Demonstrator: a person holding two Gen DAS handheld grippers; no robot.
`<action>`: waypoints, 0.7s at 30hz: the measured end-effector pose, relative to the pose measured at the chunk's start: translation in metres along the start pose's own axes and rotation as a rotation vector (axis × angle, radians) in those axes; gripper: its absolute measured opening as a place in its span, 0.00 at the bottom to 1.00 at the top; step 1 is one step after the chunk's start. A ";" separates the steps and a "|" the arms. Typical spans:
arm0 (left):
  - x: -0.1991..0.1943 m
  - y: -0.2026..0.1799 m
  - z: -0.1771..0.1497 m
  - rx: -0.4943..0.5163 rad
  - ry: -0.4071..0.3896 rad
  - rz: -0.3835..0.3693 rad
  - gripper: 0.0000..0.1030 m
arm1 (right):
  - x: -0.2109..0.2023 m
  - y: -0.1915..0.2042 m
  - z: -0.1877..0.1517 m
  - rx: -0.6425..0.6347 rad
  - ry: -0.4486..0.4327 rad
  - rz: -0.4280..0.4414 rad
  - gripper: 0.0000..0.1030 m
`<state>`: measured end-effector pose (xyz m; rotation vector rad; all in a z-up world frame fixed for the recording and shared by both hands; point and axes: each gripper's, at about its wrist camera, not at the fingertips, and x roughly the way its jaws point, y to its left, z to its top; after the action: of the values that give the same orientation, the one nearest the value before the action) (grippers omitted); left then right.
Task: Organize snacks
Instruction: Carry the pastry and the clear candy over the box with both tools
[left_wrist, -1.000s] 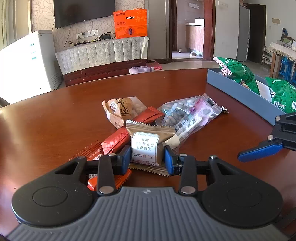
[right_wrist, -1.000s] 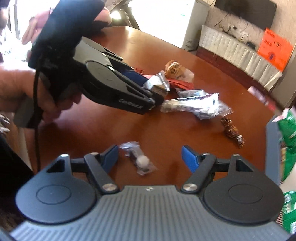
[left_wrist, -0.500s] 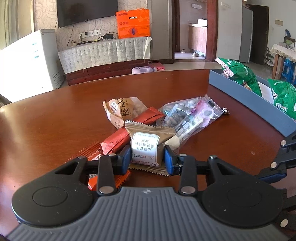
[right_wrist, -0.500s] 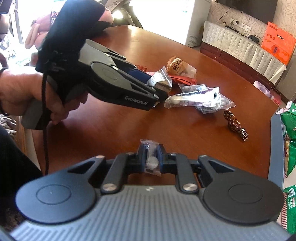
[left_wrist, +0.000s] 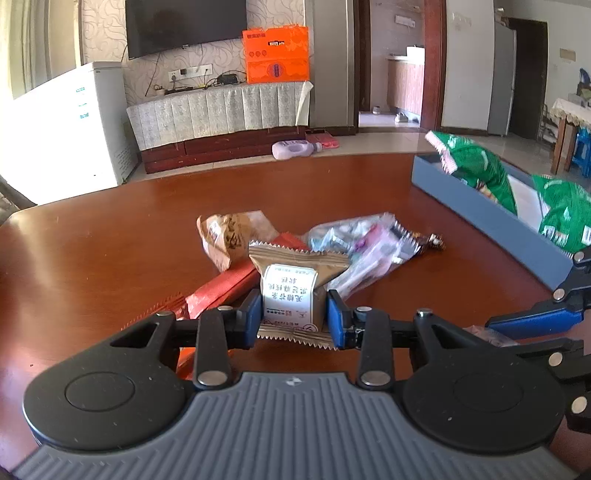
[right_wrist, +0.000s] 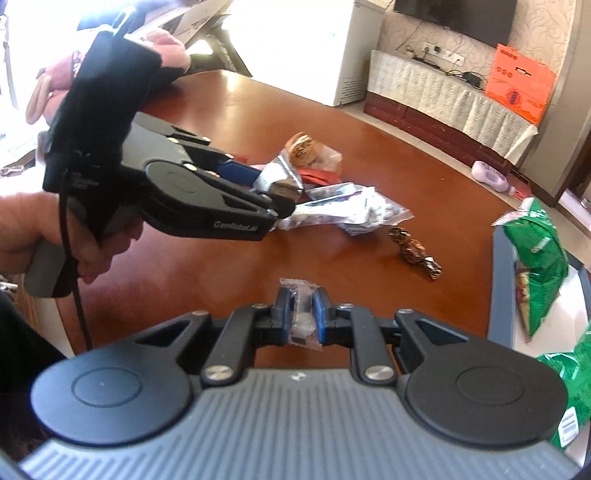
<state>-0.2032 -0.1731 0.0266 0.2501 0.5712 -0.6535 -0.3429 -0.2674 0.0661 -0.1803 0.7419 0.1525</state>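
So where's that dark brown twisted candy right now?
In the right wrist view the dark brown twisted candy lies loose on the table, right of the clear snack bags and left of the blue tray's wall, beyond the right tongs.

A glossy brown wooden table carries a loose pile of snacks: 1 tan packet, red wrappers and 1 clear bag of small sweets. 1 dark foil candy lies just beside the bag. A blue tray sits at the table's right edge.
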 end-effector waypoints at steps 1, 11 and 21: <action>-0.002 -0.001 0.002 -0.004 -0.009 -0.002 0.41 | -0.002 -0.002 -0.001 0.006 -0.005 -0.006 0.16; -0.024 -0.026 0.019 0.035 -0.074 -0.052 0.41 | -0.016 -0.023 -0.002 0.058 -0.043 -0.032 0.16; -0.020 -0.055 0.032 0.058 -0.063 -0.016 0.41 | -0.026 -0.033 -0.009 0.074 -0.050 -0.056 0.16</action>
<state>-0.2378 -0.2176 0.0617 0.2789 0.4941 -0.6916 -0.3611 -0.3033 0.0807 -0.1269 0.6910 0.0756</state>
